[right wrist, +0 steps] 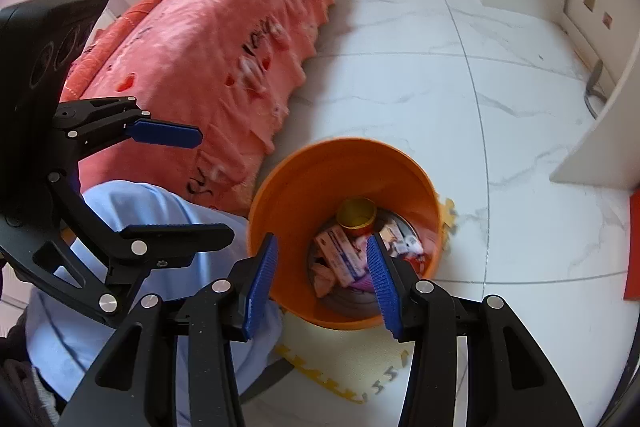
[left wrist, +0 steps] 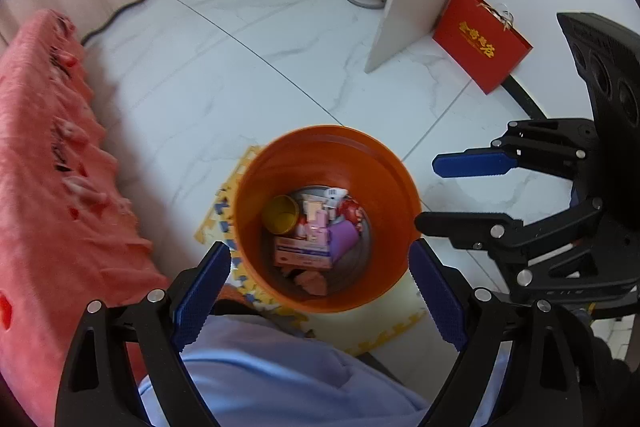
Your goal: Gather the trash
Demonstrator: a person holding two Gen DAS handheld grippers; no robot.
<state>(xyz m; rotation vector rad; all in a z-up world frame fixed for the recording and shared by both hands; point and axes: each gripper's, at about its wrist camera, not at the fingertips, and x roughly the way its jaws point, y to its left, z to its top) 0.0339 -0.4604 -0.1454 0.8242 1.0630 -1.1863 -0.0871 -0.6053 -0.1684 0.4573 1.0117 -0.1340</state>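
Both grippers poised over orange bin (left wrist: pixel 326 155).
Red bag (left wrist: pixel 482 39) bears unreadable gold characters. Left gripper (left wrist: pixel 320 267) spread wide, empty; right gripper (right wrist: pixel 322 267) part-open, empty, angled downward.

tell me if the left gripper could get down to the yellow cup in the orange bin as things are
Probably yes: the left gripper hangs open and empty above the orange bin, whose mouth is uncovered, and the yellow cup lies exposed on top of the trash.
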